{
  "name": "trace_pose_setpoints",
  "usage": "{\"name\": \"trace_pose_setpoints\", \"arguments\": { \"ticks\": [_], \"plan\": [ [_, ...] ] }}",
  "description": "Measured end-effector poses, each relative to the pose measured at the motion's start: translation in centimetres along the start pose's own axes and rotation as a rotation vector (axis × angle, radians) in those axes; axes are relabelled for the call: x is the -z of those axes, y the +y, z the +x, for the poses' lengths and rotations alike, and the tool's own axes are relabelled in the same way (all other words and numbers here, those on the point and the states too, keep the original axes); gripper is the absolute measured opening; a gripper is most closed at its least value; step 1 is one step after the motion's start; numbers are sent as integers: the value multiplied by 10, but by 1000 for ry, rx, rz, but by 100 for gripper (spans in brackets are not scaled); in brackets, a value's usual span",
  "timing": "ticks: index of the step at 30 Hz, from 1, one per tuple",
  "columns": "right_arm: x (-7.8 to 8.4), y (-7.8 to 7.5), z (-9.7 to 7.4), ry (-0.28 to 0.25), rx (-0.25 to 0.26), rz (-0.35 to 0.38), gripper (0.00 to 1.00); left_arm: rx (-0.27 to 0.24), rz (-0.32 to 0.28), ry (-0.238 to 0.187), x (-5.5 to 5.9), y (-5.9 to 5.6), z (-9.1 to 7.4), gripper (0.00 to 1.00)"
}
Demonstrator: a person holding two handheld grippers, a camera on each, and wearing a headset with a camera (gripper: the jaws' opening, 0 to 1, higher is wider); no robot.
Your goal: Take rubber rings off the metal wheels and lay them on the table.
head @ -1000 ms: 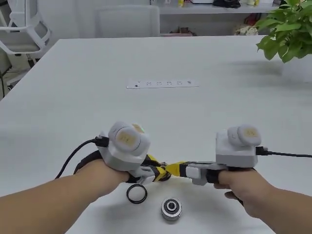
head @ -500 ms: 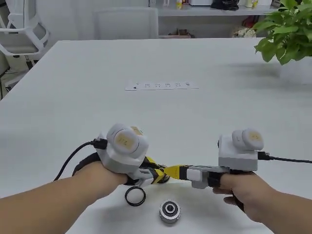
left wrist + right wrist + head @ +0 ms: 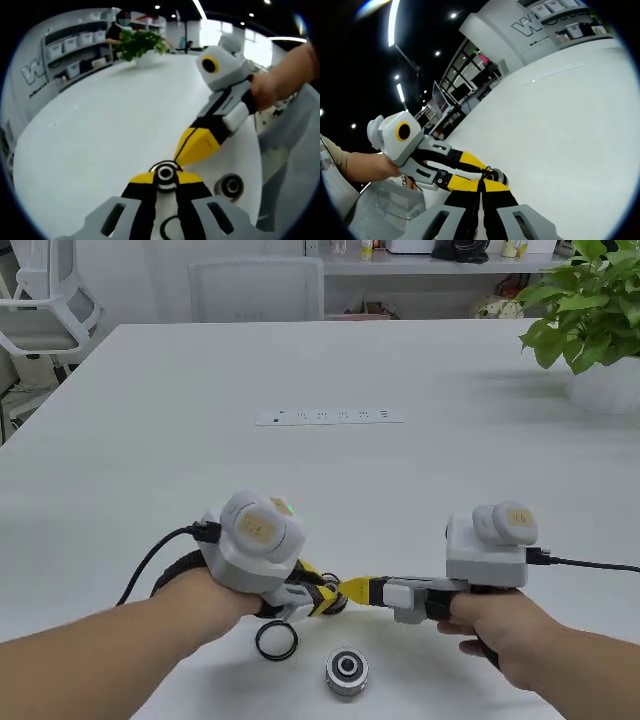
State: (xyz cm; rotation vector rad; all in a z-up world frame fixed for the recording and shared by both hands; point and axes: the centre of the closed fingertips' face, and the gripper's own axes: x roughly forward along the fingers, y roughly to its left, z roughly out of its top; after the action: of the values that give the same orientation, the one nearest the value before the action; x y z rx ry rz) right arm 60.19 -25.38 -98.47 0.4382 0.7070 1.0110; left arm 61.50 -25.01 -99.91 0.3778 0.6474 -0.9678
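- Left gripper (image 3: 166, 180): jaws clamped on a small metal wheel (image 3: 165, 172), close to the near edge of the tabletop (image 3: 330, 480).
- Right gripper (image 3: 481, 184): jaws pressed together, tips against that wheel's rim; whether they pinch its rubber cannot be told.
- A black rubber ring (image 3: 277, 640) lies flat by the near edge, apart from a second wheel (image 3: 346, 670) beside it.

Left claw (image 3: 165, 175) and right claw (image 3: 481, 187): yellow tips, black shanks, grey bodies. Beside the left claw, a black rubber ring (image 3: 277, 640) and silver, dark-centred metal wheel (image 3: 346, 671) on white surface (image 3: 320, 500).
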Motion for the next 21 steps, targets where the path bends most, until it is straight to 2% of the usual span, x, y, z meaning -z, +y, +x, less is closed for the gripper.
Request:
{"name": "trace_pose_setpoints", "arguments": {
  "ticks": [6, 10, 21],
  "plan": [
    [-2, 0, 1, -2, -3, -3, 0, 7, 3, -15, -4, 1, -8, 17],
    [-4, 1, 1, -7, -3, -4, 0, 32, 5, -46, -10, -5, -15, 23],
    [-4, 2, -1, -5, -7, -1, 0, 63, 19, -88, -15, -15, -39, 33]
  ]
}}
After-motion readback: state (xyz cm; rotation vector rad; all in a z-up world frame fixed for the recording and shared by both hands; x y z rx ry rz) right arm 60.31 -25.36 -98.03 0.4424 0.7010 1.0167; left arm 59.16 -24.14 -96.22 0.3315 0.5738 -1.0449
